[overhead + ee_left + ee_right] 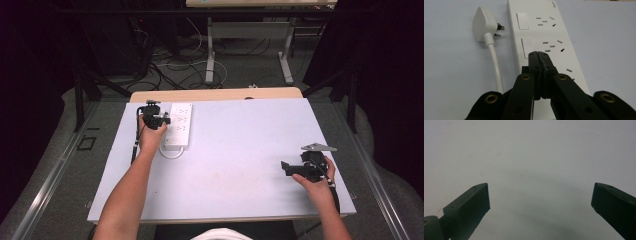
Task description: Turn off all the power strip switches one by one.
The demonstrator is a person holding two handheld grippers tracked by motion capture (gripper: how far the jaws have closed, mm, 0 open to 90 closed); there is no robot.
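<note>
A white power strip [180,125] lies at the table's far left; in the left gripper view the power strip [549,32] shows several sockets and two rocker switches [522,21]. Its white plug [484,23] lies unplugged beside it, with the white cable [496,66] running back toward me. My left gripper [539,53] is shut with nothing between its jaws, its tips over the second switch's right edge; I cannot tell if they touch. In the high view, my left gripper [166,120] sits at the strip's left side. My right gripper [540,196] is open wide over bare table; the high view shows my right gripper [286,169] at the near right.
The white table top [235,150] has a wooden strip [215,94] along its far edge. A loop of the cable [171,153] lies just in front of the strip. Beyond the table stand a desk frame [210,55] and floor cables.
</note>
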